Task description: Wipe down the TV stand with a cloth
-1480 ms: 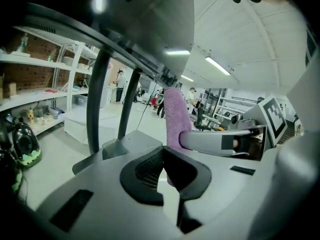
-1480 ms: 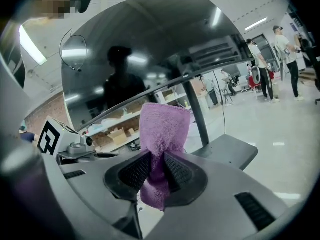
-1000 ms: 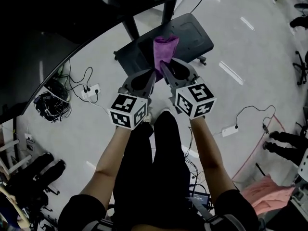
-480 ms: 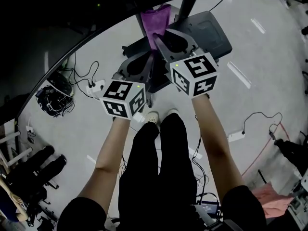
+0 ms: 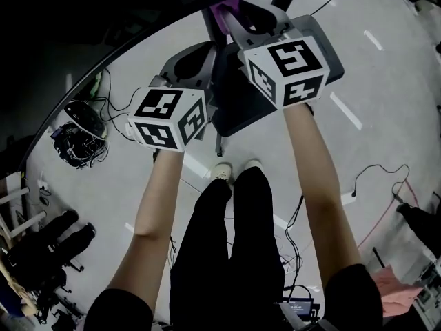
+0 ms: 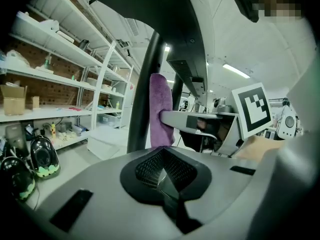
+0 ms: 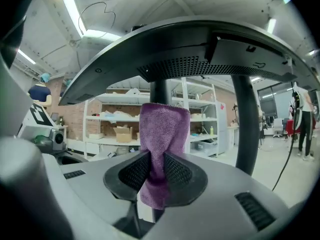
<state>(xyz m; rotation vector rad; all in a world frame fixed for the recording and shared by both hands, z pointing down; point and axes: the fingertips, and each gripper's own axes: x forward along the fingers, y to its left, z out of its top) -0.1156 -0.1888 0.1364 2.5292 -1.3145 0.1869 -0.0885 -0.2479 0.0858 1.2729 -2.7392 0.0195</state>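
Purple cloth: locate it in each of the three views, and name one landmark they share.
Head view: the purple cloth is a sliver at top centre, at the tip of the right gripper.
Left gripper view: centre, hanging upright, pinched from the right.
Right gripper view: centre, clamped between this gripper's jaws.
Shared landmark: the right gripper holding it.

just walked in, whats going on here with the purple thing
A person holds a gripper in each hand, both lifted toward a TV stand. The right gripper is shut on a purple cloth and holds it up in front of the stand's dark upright post, just under the curved TV. The left gripper is shut and empty, beside the cloth. Whether the cloth touches the post can't be told.
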